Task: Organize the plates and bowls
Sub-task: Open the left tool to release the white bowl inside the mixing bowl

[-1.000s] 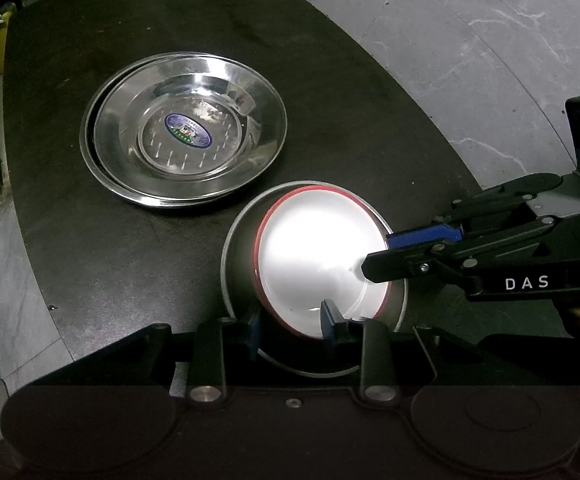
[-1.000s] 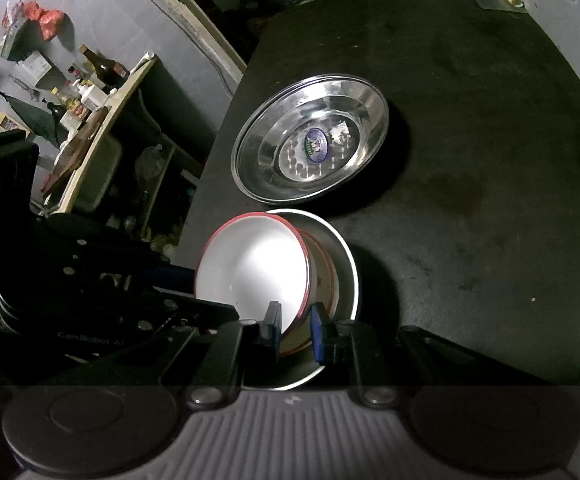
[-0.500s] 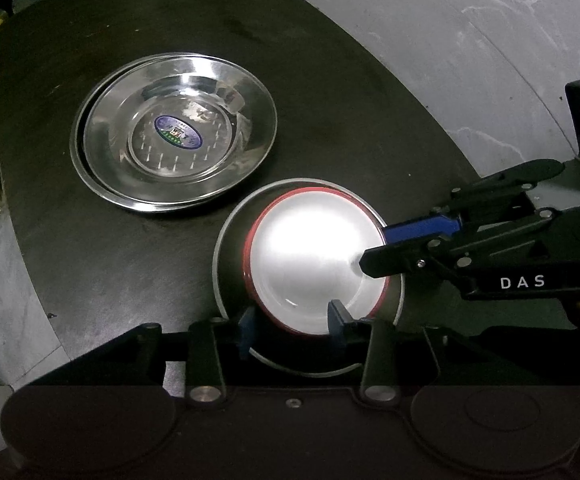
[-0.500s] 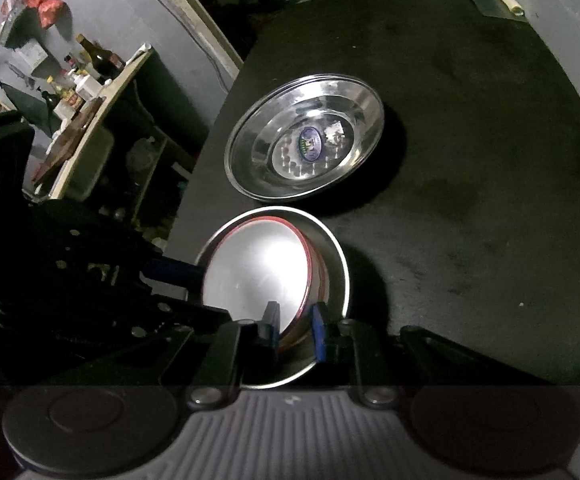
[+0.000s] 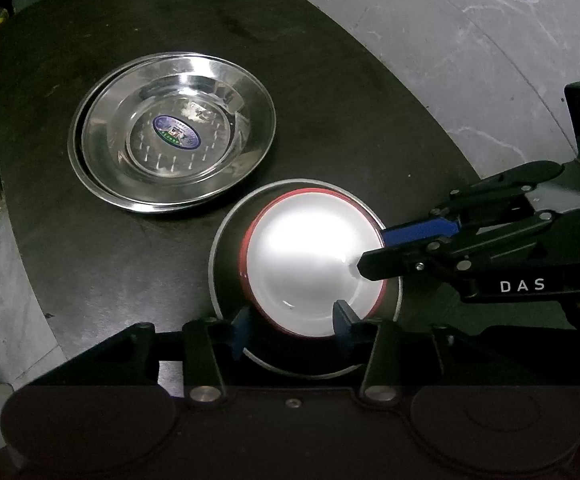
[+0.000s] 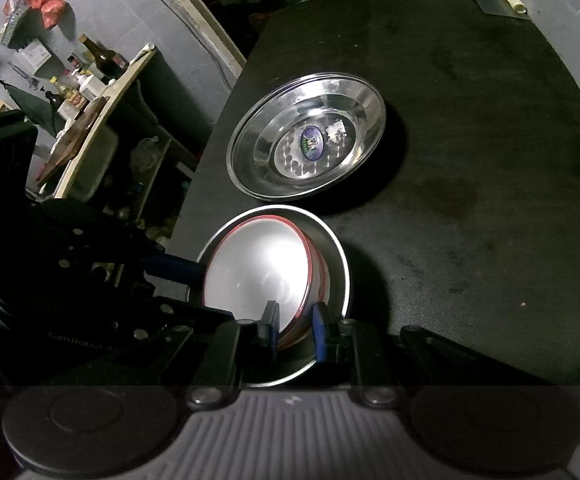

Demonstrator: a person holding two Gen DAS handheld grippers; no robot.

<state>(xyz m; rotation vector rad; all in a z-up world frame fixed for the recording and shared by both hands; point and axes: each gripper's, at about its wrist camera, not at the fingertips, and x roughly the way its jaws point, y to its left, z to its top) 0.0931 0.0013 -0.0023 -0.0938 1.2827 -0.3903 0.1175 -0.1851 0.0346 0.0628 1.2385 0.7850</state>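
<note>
1. Red-rimmed white enamel bowl sits nested inside a larger grey metal bowl on the dark round surface.
2. Right tongs are clamped on the white bowl's rim.
3. Left tongs stand apart, straddling the white bowl's near edge.
4. Two stacked shiny steel plates lie just beside the bowls, the top one bearing a blue oval sticker.
</note>
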